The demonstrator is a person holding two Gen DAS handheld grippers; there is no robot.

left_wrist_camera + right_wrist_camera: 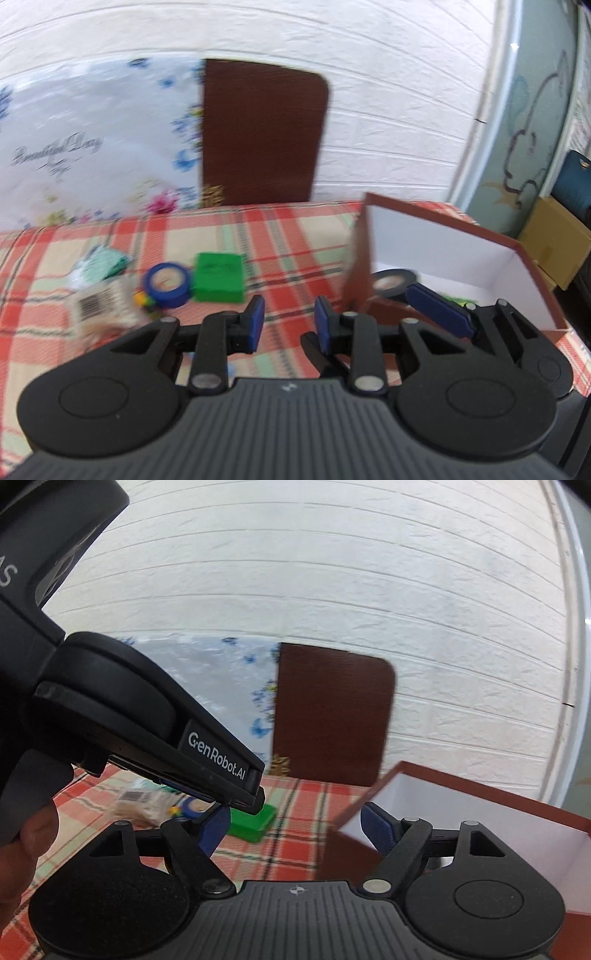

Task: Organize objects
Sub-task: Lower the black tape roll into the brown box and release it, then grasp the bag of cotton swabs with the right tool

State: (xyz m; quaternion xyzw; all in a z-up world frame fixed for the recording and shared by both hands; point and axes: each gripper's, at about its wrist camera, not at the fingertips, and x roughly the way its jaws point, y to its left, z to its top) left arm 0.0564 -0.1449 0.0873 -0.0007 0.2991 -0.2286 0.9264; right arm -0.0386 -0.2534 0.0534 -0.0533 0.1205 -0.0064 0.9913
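Observation:
My left gripper [288,325] hovers low over the plaid cloth, its blue pads a small gap apart with nothing between them. Ahead and to its left lie a green block [218,278], a blue tape roll [168,290], a barcoded packet [99,310] and a green-white packet [101,262]. To its right stands an open brown box [461,266] with a black tape roll [393,282] inside. My right gripper [295,830] is open and empty at the box's [480,812] near left corner. The green block [255,823] shows beyond it.
A brown lid [262,136] and a floral sheet [92,147] lean on the white wall behind the table. Cardboard and dark items [554,243] stand off the table's right end. In the right wrist view the left gripper's body [147,716] and a hand [29,830] fill the left side.

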